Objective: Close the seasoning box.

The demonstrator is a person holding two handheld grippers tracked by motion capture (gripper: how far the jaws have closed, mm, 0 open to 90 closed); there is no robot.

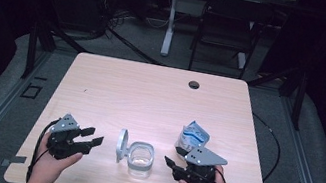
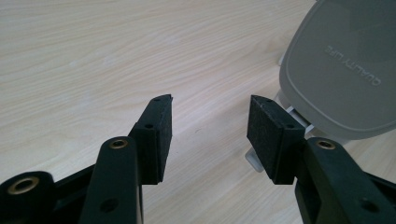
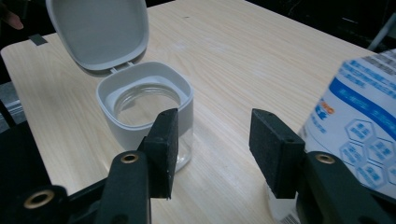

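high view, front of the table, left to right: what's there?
left hand-held gripper → flipped-up grey lid → clear jar → right hand-held gripper → blue-and-white carton, set a bit farther back.

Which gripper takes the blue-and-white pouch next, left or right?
Right, probably. The right gripper is open beside the pouch; the left gripper sits beyond the open jar, by its lid.

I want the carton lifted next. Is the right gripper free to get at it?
Probably yes: the right gripper is open and empty, and the carton stands just beside it, nothing between.
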